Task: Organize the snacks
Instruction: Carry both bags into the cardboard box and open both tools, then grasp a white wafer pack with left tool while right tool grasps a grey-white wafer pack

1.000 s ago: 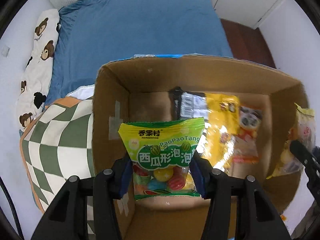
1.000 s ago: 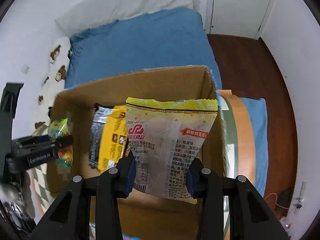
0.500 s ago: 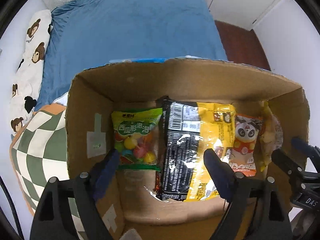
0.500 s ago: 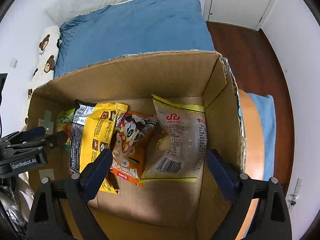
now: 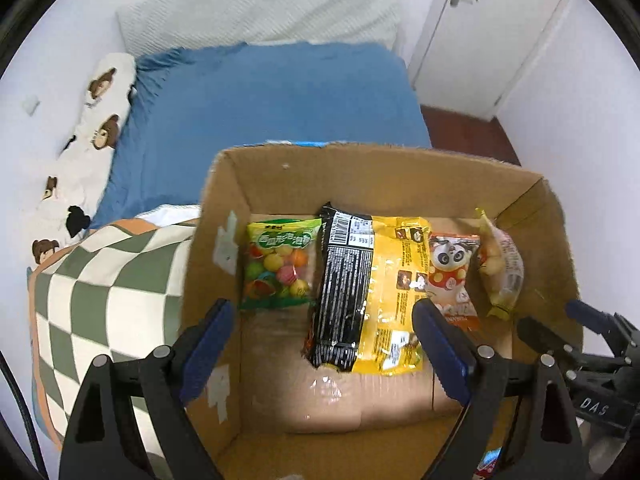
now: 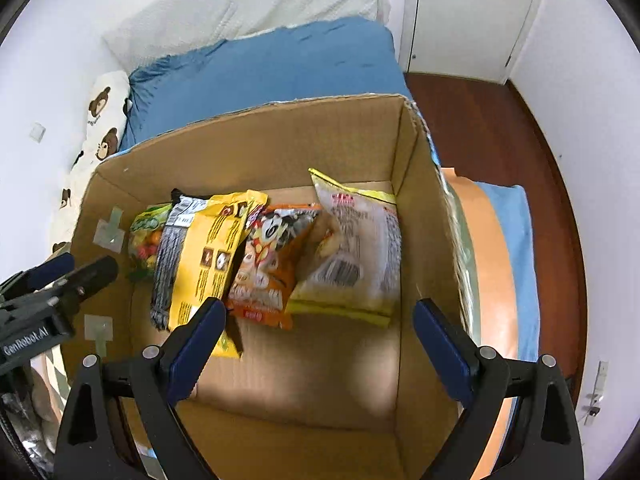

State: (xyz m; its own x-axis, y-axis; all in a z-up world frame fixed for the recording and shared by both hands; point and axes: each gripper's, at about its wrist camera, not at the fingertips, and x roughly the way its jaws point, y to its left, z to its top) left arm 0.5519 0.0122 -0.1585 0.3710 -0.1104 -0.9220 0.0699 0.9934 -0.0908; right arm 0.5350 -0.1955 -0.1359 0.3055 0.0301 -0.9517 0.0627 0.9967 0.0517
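An open cardboard box (image 5: 380, 168) (image 6: 248, 144) holds a row of snack packs lying on its floor: a green candy bag (image 5: 280, 264) (image 6: 146, 232) at the left, a black-and-yellow pack (image 5: 368, 292) (image 6: 204, 264), an orange panda pack (image 5: 452, 276) (image 6: 272, 264), and a pale yellow-edged bag (image 5: 500, 268) (image 6: 356, 252) at the right. My left gripper (image 5: 324, 320) is open and empty above the box's left side. My right gripper (image 6: 320, 320) is open and empty above the box's right side. Each gripper shows at the edge of the other's view.
The box stands on a bed with a blue sheet (image 5: 260, 96), a checkered green-and-white blanket (image 5: 100, 288) at its left and a bear-print pillow (image 5: 96, 120). An orange and blue cover (image 6: 496, 260) lies right of the box. Wooden floor (image 6: 480, 120) and a white door (image 5: 480, 20) are behind.
One second ago my left gripper held the green candy bag and my right held the pale bag. Both opened and dropped them into the box. Both grippers have since pulled back and up.
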